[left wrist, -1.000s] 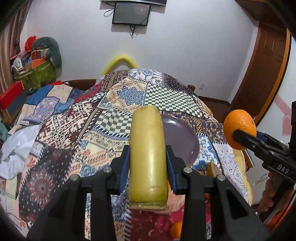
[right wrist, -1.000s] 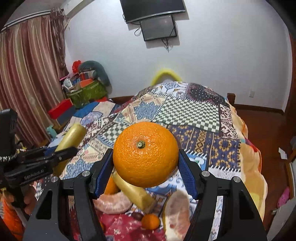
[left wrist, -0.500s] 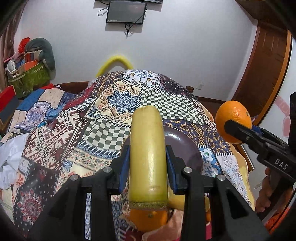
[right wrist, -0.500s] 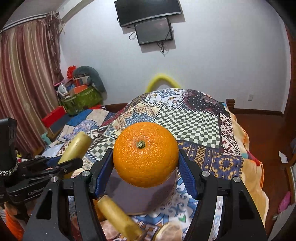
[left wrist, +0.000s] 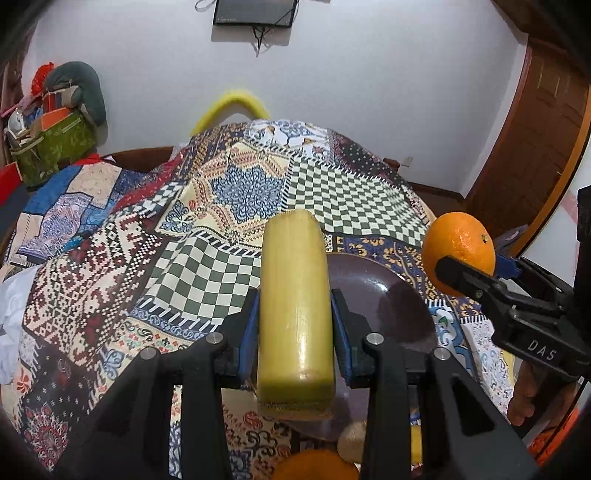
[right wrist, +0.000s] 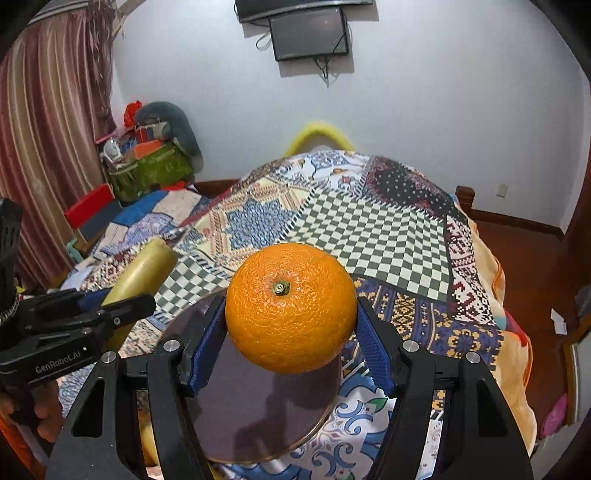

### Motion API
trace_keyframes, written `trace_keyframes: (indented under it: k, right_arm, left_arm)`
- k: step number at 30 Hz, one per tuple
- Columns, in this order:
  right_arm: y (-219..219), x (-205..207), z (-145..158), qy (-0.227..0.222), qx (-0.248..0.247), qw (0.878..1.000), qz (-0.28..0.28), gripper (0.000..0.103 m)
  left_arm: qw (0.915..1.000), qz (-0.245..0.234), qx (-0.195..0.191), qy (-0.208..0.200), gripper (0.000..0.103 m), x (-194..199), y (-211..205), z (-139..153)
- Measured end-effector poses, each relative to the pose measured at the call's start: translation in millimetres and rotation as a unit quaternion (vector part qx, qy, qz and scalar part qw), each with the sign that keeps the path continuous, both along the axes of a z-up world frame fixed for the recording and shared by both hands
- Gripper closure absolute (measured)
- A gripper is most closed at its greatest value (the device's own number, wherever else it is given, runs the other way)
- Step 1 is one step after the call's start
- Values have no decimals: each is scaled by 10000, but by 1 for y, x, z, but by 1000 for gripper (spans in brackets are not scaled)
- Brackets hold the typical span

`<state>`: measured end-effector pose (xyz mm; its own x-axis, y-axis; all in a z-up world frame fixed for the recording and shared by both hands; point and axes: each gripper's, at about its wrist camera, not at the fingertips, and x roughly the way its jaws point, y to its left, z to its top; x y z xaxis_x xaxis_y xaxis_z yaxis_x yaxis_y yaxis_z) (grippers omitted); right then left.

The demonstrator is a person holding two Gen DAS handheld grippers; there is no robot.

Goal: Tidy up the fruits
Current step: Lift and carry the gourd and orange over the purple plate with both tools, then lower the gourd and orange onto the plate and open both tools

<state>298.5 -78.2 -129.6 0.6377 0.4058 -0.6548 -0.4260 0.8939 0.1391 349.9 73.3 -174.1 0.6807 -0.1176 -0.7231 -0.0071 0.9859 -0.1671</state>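
Observation:
My left gripper [left wrist: 294, 332] is shut on a long yellow-green cut fruit piece [left wrist: 293, 306], held lengthwise above the near-left rim of a dark purple plate [left wrist: 384, 291]. My right gripper [right wrist: 291, 343] is shut on a round orange [right wrist: 291, 308], stem facing the camera, held over the same plate [right wrist: 258, 410]. In the left wrist view the orange [left wrist: 458, 249] and right gripper [left wrist: 476, 273] show at the right. The right wrist view catches the left gripper [right wrist: 122, 306] and the yellow piece [right wrist: 142, 269] at the left. The plate's surface shows bare, with shadows on it.
A patchwork quilt [left wrist: 207, 229] covers the bed. Another orange [left wrist: 314, 465] and pale fruit pieces [left wrist: 352, 439] lie at the near edge below the plate. Cluttered bags [right wrist: 147, 166] stand back left, a screen [right wrist: 310, 33] hangs on the wall, and wooden floor [right wrist: 517, 243] lies right.
Both grippers moved forward and down over the quilt, each keeping its fruit. The plate now lies right beneath them, and the loose fruit has slid toward the bottom edge of both views.

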Motion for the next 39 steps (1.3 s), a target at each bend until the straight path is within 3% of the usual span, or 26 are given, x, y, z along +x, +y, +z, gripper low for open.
trace_keyframes:
  k: [10, 21, 28, 33, 39]
  right_arm:
    - [7, 23, -25, 328, -437, 9982, 233, 39]
    - [22, 41, -51, 827, -667, 9927, 576, 39]
    - [27, 41, -56, 917, -719, 9912, 626, 38]
    - [32, 37, -58, 860, -891, 9900, 680, 37]
    - [25, 36, -56, 978, -641, 9915, 577, 31]
  left_arm:
    - [9988, -151, 67, 467, 67, 30, 2, -30]
    - [9962, -288, 118, 813, 67, 44, 0, -44]
    - [9944, -200, 40, 1041, 67, 47, 1, -55]
    - [9958, -271, 87, 867, 64, 44, -3, -48]
    - [9967, -170, 117, 784, 61, 37, 1, -39]
